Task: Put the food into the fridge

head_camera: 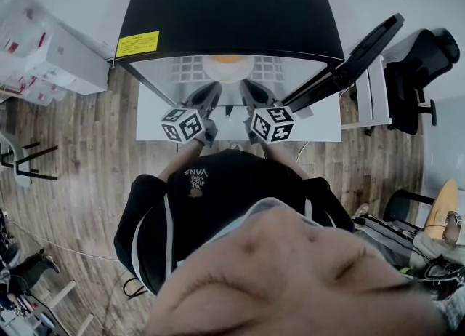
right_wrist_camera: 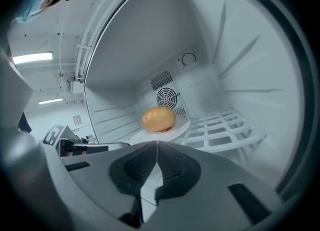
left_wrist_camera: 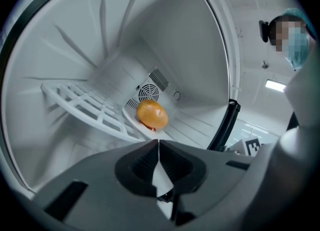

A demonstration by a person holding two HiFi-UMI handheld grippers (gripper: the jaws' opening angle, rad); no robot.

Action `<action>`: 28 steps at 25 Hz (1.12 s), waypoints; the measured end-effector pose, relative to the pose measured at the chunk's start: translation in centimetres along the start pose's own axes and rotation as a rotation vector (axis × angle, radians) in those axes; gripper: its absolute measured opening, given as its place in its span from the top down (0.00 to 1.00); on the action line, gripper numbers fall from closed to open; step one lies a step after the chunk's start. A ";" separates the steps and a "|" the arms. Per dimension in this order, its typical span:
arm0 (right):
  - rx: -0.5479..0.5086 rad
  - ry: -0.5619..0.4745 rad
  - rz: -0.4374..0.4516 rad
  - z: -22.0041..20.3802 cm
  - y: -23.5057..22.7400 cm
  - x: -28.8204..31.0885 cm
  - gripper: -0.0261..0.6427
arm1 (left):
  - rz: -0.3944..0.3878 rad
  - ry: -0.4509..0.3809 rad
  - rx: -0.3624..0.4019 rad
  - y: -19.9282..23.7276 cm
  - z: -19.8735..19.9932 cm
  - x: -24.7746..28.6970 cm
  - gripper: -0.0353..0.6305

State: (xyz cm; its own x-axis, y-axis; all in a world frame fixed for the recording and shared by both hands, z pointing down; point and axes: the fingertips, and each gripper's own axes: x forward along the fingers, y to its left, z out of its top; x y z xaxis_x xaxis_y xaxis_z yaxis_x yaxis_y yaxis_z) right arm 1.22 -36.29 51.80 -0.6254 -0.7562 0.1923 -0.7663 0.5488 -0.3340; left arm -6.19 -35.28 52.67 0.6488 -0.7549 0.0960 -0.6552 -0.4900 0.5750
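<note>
Free room inside fridge (left_wrist_camera: 165,35); shelf (left_wrist_camera: 85,106) to one side; bun (left_wrist_camera: 152,114) far back

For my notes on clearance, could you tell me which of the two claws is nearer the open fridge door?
The right claw: the black door stands open on its side, with the left claw farther from it.

White fridge rack (right_wrist_camera: 226,125), plate (right_wrist_camera: 175,129) holding bun (right_wrist_camera: 159,118)

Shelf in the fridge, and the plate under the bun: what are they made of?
The shelf looks like white moulded plastic: thick, flat bars in a grid, with a matt surface. The plate under the bun is smooth and plain white. It could be glazed ceramic or plastic; I can't tell which.
</note>
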 end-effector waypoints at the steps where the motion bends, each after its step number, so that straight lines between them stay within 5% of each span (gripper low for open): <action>1: -0.001 0.000 -0.001 0.0 0.0 0.1 0.94 | 0.002 0.001 0.003 0.1 0.0 0.0 0.91; 28: -0.043 0.011 -0.021 -0.7 1.4 -0.4 0.94 | -0.026 0.028 0.066 -0.1 -0.3 -1.2 0.91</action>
State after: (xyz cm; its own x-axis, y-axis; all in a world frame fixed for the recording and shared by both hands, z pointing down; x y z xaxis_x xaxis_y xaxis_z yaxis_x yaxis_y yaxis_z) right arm 0.27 -34.93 51.91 -0.6105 -0.7640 0.2087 -0.7847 0.5480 -0.2897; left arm -6.76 -34.18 52.72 0.6761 -0.7293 0.1045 -0.6613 -0.5382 0.5225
